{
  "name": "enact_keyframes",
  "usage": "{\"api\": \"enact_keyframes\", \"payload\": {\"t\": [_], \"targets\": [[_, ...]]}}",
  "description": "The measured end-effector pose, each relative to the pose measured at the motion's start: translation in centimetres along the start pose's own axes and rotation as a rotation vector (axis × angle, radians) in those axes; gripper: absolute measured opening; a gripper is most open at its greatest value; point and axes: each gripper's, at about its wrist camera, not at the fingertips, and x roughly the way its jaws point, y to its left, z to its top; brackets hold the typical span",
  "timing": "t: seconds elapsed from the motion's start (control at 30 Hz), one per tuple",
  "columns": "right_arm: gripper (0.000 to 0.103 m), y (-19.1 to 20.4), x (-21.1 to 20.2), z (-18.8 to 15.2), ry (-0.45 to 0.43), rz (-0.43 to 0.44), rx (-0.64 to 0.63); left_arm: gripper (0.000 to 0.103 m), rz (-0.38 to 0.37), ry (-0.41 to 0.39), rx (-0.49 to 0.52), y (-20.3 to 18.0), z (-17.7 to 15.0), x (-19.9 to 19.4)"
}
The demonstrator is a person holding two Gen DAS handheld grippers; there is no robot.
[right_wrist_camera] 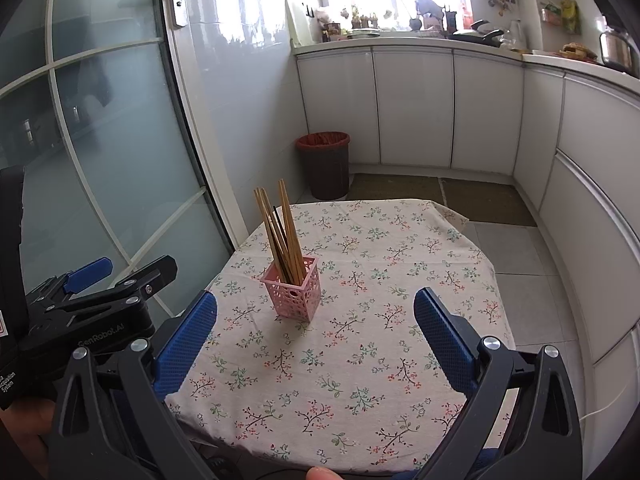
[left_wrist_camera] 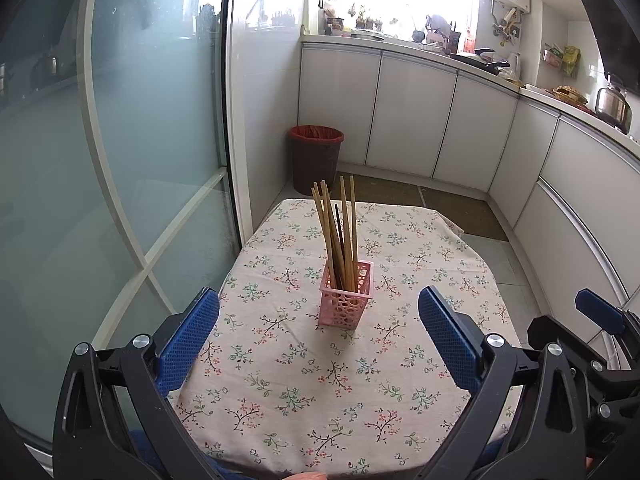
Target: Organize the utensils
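A pink perforated holder stands upright on the floral tablecloth, in the middle of the table. Several wooden chopsticks and one dark one stand in it, leaning left. My left gripper is open and empty, held above the table's near edge, short of the holder. In the right wrist view the holder with its chopsticks sits left of centre. My right gripper is open and empty, above the near edge of the tablecloth. The left gripper's body shows at the left there.
A frosted glass door runs along the table's left side. A dark bin with a red liner stands on the floor beyond the table. White cabinets with a cluttered counter curve around the back and right.
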Motion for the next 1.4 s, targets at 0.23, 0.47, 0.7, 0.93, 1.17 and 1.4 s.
{"api": "enact_keyframes", "payload": {"t": [0.23, 0.47, 0.7, 0.93, 1.17, 1.4], "targets": [[0.096, 0.08, -0.01, 0.04, 0.003, 0.004, 0.002, 0.096, 0.000, 0.000, -0.001, -0.05, 0.03, -0.02], [0.096, 0.09, -0.01, 0.05, 0.003, 0.004, 0.002, 0.096, -0.004, 0.001, 0.001, -0.03, 0.05, -0.04], [0.096, 0.09, -0.01, 0.06, 0.003, 0.004, 0.002, 0.096, -0.004, 0.001, 0.003, -0.08, -0.06, -0.04], [0.096, 0.09, -0.03, 0.06, 0.003, 0.003, 0.002, 0.096, -0.004, 0.003, 0.005, -0.09, -0.10, 0.16], [0.096, 0.11, -0.01, 0.02, 0.004, 0.004, 0.000, 0.096, -0.006, 0.005, 0.002, -0.01, -0.09, 0.24], [0.096, 0.12, -0.03, 0.01, 0.005, 0.003, 0.000, 0.096, -0.005, 0.007, -0.004, 0.04, -0.21, 0.39]]}}
